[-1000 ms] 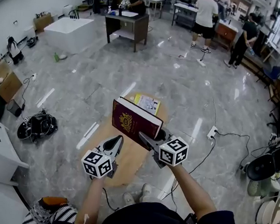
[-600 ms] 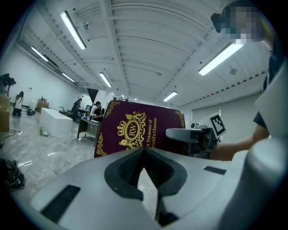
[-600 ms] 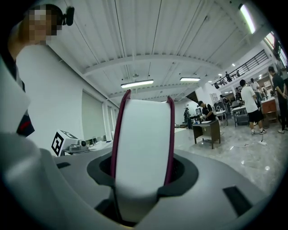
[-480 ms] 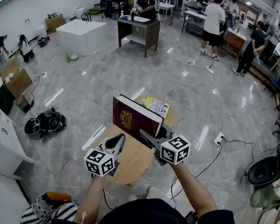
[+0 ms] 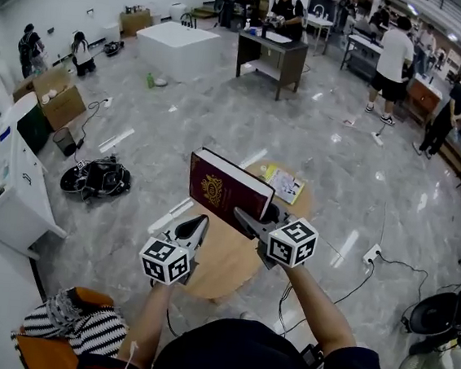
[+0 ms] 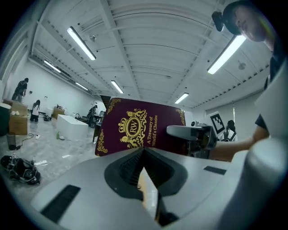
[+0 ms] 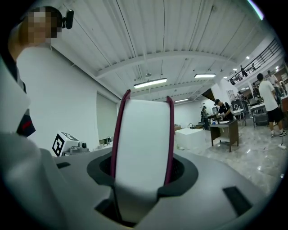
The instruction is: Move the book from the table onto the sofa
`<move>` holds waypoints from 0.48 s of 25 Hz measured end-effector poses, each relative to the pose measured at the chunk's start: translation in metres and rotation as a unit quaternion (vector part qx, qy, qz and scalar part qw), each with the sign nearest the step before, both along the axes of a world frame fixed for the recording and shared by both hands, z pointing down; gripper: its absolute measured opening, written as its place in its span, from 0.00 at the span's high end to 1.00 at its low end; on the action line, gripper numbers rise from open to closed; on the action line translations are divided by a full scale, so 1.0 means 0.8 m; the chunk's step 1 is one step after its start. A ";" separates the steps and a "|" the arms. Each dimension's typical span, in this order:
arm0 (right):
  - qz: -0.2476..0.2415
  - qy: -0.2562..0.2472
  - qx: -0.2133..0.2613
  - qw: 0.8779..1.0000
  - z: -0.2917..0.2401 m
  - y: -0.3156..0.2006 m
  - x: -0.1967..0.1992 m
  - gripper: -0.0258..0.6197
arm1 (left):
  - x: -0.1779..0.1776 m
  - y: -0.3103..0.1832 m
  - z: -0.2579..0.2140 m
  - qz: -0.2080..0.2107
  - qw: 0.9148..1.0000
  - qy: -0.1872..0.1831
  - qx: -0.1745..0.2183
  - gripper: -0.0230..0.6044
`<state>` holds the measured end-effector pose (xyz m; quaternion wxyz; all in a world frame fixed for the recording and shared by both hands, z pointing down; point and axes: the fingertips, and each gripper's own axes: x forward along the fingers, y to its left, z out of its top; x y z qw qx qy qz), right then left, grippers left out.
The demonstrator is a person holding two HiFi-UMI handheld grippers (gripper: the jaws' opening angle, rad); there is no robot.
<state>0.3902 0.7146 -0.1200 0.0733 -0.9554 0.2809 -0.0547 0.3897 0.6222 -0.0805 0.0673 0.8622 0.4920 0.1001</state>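
A maroon hardback book (image 5: 226, 189) with a gold crest hangs upright in the air over the small round wooden table (image 5: 219, 256). My right gripper (image 5: 247, 221) is shut on its lower right corner; in the right gripper view the book's white page edge (image 7: 143, 139) stands between the jaws. My left gripper (image 5: 196, 227) is shut and empty, just left of and below the book. The left gripper view shows the book's front cover (image 6: 135, 130) and the right gripper (image 6: 191, 134) holding it. No sofa is recognisable in these views.
A yellow booklet (image 5: 284, 183) lies on the far side of the round table. A black bag (image 5: 96, 179) with cables sits on the floor at left, a white cabinet (image 5: 13, 189) further left. A dark desk (image 5: 272, 57), a white block (image 5: 175, 49) and several people stand beyond.
The view has swung left across the room; both grippers and the held book keep their place in the head view. The floor bag and white cabinet have slid rightwards in the picture.
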 end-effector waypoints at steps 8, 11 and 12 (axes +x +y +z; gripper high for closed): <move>-0.087 -0.004 0.002 0.996 -0.017 -0.005 0.003 0.59 | -0.014 -0.004 -0.019 -0.092 0.996 -0.007 -0.004 0.94; -0.126 -0.007 0.005 0.992 -0.024 -0.005 0.002 0.59 | -0.025 -0.001 -0.030 -0.129 0.992 -0.006 0.000 0.94; -0.138 -0.008 0.005 0.990 -0.028 -0.004 0.002 0.59 | -0.029 0.001 -0.035 -0.141 0.990 -0.006 0.002 0.94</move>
